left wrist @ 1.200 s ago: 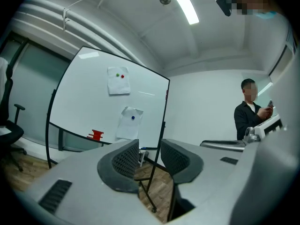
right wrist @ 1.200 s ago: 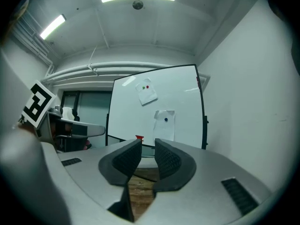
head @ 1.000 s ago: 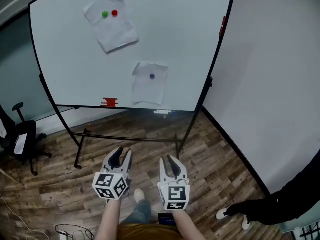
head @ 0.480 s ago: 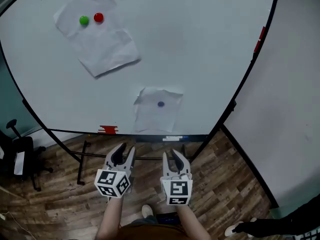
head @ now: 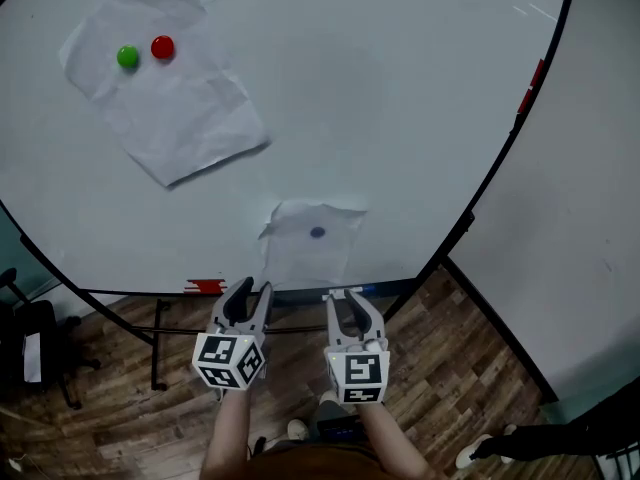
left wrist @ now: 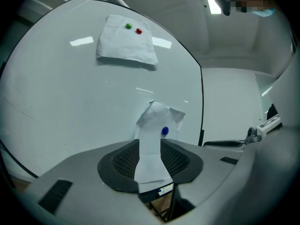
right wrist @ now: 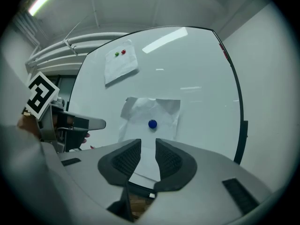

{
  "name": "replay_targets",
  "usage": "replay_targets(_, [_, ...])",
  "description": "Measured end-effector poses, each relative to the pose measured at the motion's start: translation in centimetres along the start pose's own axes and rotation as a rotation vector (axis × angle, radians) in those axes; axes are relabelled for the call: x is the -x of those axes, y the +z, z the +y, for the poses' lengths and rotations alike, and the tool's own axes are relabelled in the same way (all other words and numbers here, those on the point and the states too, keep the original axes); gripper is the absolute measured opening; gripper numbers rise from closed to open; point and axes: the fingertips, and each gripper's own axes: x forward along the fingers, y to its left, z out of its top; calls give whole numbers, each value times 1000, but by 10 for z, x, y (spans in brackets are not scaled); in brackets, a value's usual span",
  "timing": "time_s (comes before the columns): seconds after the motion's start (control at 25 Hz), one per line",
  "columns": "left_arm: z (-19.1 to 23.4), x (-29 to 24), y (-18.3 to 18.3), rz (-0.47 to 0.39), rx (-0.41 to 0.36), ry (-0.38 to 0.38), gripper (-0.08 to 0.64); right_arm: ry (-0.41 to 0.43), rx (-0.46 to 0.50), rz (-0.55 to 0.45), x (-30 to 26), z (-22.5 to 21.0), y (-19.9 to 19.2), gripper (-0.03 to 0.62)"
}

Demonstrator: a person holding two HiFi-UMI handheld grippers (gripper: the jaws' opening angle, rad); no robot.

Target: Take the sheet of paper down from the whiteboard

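Whiteboard bears two paper sheets, three magnets; two hand-held grippers, left open, right opening, hold nothing.

This looks like an office or a small meeting room. A big whiteboard in a black frame stands on a black metal stand near the corner of the room. A large sheet of paper and a small sheet of paper are fixed on it with round magnets. A black office chair stands at the left on a wood-pattern floor. The wall is plain and pale — a tube lamp hangs at the ceiling.
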Motion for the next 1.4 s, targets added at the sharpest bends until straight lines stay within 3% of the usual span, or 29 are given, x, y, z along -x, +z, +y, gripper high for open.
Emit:
replay_targets(0.8, [38,-58,7,-10,12,24,146,35,38,-30,-92,-8,3,138])
replay_targets(0.96, [43,-65,14,-50,48,20,138,22,76,-50,-106,-11,11,146])
replay_targets(1.4, [44,-79,18,-72,38,-6,123,-37,194,-160,-126,-7,34,144])
